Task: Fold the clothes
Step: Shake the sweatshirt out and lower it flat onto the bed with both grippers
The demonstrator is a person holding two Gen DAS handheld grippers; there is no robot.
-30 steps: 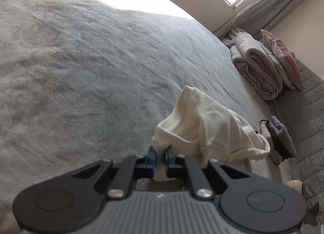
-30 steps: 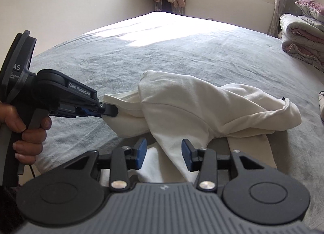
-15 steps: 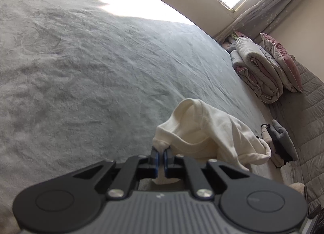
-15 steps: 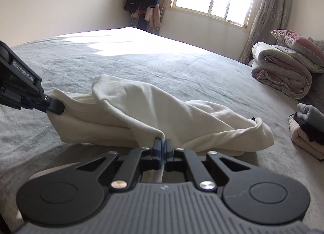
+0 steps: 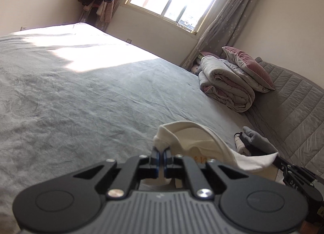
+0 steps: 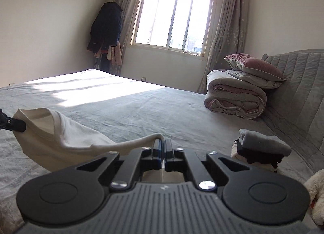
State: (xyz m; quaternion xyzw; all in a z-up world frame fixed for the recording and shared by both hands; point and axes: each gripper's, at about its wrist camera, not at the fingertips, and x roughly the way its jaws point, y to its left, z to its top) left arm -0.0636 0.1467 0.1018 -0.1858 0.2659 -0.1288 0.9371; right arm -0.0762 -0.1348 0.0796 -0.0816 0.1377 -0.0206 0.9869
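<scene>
A cream white garment [image 6: 58,138] hangs stretched between both grippers, lifted above the grey bed [image 6: 141,112]. My left gripper [image 5: 161,150] is shut on one edge of the cream garment [image 5: 194,142]. My right gripper [image 6: 163,142] is shut on another edge of it. The left gripper's tip [image 6: 12,125] shows at the far left of the right wrist view, pinching the cloth. The right gripper's body [image 5: 291,175] shows at the lower right of the left wrist view, holding the cloth's corner. The garment's lower part is hidden behind the gripper bodies.
A small stack of folded clothes [image 6: 261,148] lies on the bed to the right. A rolled quilt [image 6: 235,98] with a pillow [image 6: 255,67] on top sits by the padded headboard [image 6: 299,96]. A plush toy [image 6: 316,189] is at the right edge. Dark coats [image 6: 105,29] hang beside the window.
The right gripper shut on the garment's edge. Both grippers have since risen and tilted up, lifting the cream garment off the bed and stretching it between them.
</scene>
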